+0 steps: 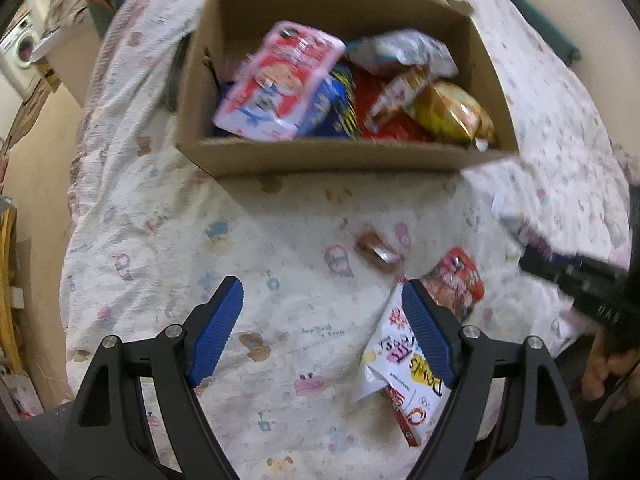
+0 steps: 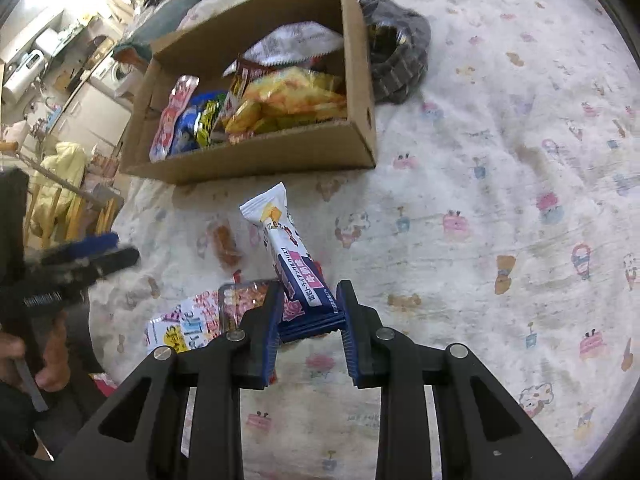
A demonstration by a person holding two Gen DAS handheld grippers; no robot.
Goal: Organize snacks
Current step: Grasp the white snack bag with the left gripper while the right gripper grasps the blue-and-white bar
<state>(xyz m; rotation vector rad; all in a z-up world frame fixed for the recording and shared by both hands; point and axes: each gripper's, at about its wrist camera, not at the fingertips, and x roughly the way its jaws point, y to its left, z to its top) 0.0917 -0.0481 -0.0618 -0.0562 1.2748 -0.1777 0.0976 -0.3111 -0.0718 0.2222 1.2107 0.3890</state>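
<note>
A cardboard box (image 1: pixel 336 156) (image 2: pixel 256 160) stands on the patterned cloth, filled with several snack packs. My left gripper (image 1: pixel 322 296) is open and empty above the cloth in front of the box. A white snack bag (image 1: pixel 404 364) (image 2: pixel 180 328), a red pack (image 1: pixel 460 284) and a small brown snack (image 1: pixel 378 254) (image 2: pixel 224 246) lie near its right finger. My right gripper (image 2: pixel 310 296) is shut on a white and blue snack bar (image 2: pixel 288 252), held above the cloth in front of the box. It shows blurred at the right edge of the left wrist view (image 1: pixel 576 276).
A dark grey fabric item (image 2: pixel 400 56) lies beside the box's right end. The cloth-covered table (image 2: pixel 500 200) drops off at the left, where a washing machine (image 1: pixel 20 52), chairs and clutter stand. A hand (image 2: pixel 48 360) holds the left gripper.
</note>
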